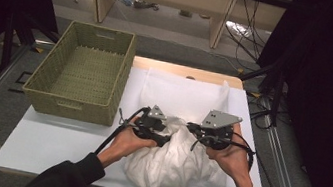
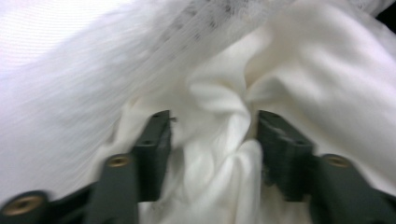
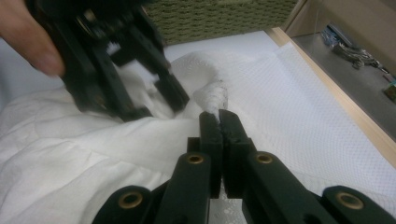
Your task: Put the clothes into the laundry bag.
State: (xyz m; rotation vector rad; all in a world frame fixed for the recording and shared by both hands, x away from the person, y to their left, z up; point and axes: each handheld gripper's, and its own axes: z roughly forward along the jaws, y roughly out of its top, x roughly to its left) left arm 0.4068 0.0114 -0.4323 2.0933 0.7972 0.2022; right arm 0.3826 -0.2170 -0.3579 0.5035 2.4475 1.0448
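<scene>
Jaws first: your right gripper (image 3: 219,122) is clamped tight on a twisted ridge of the white cloth (image 1: 171,162), pads pinched flat together with a thin fold between them. Your left gripper (image 2: 212,135) stands about half open, jaws astride a thick bunched fold of the same cloth; fabric sits between the pads but they don't press on it, so no grip there yet. Cloth location: crumpled in a heap at the near centre of the desk (image 1: 45,142), on top of a flat white sheet (image 1: 175,92), with both of your hands on it. Woven basket (image 1: 81,72) stands at the far left of the desk, apart from the cloth. My read is that you're mid-regrasp with the left side while the right anchors. To do it well: keep the right clamp steady and don't pull, or the ridge slips out of that thin pinch. Push the left jaws a bit deeper so the fold sits between the pads rather than at the tips, then close fully. Take one layer group only; in the left gripper view the fold looks fat, and a fat bite tends to squeeze out sideways. Also avoid catching the flat sheet underneath. Once both grip, lift evenly and spread the hands to find an edge.
</scene>
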